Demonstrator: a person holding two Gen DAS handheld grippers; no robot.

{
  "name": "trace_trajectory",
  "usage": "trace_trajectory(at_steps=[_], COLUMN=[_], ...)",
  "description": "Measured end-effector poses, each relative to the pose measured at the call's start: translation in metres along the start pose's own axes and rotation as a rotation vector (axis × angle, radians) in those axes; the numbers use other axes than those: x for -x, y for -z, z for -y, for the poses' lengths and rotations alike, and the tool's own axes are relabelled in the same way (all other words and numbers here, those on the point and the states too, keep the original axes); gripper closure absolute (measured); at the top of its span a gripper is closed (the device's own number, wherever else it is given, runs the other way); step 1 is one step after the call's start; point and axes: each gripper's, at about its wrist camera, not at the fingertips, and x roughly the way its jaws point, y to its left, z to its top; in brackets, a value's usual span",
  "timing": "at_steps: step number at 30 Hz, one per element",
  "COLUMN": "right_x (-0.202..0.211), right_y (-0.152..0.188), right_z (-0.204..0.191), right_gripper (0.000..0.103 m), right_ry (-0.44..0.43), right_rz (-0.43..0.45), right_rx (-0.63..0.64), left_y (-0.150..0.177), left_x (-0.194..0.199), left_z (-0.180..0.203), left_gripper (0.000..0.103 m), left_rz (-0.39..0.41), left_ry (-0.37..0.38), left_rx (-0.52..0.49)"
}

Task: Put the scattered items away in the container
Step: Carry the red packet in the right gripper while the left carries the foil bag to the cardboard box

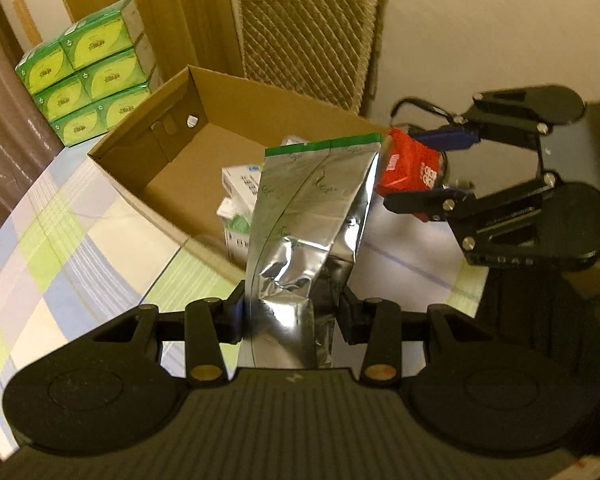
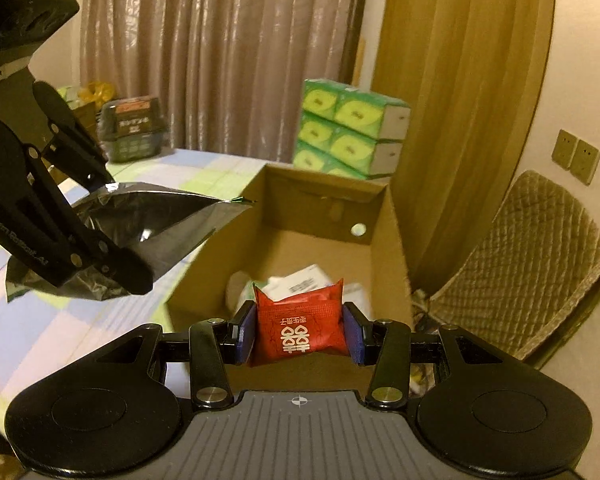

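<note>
Over a checked tabletop [image 1: 60, 232], the left claw [image 1: 292, 316] is gripping a silver foil pouch [image 1: 311, 208] above the near edge of the open cardboard box [image 1: 148, 148], where white packets [image 1: 240, 192] are already lying. Beside it, the right claw [image 2: 300, 332] is clamping a red sachet [image 2: 300, 328]. Both items appear mid-delivery; next, each likely needs carrying over the box interior before the claws let go.

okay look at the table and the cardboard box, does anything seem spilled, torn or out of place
Nothing spilled or torn. The silver pouch in the left tool is creased where it is clamped; the right tool holds a red packet. The white cartons in the cardboard box lie jumbled.
</note>
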Motion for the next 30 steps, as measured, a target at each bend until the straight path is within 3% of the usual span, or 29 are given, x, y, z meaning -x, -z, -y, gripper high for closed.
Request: trace_trajectory(at_steps=[19, 30], right_x=[-0.054, -0.077], right_y=[-0.031, -0.033], right_z=[0.045, 0.053], right_gripper=[0.060, 0.060], right_ry=[0.004, 0.005], right_rz=[0.004, -0.013], right_rx=[-0.054, -0.063], left_y=[-0.057, -0.061], left_x=[-0.042, -0.062], left_z=[-0.055, -0.076], left_gripper=[0.065, 0.065], left_rz=[0.099, 0.131], left_ry=[0.020, -0.016], left_rx=[0.449, 0.615])
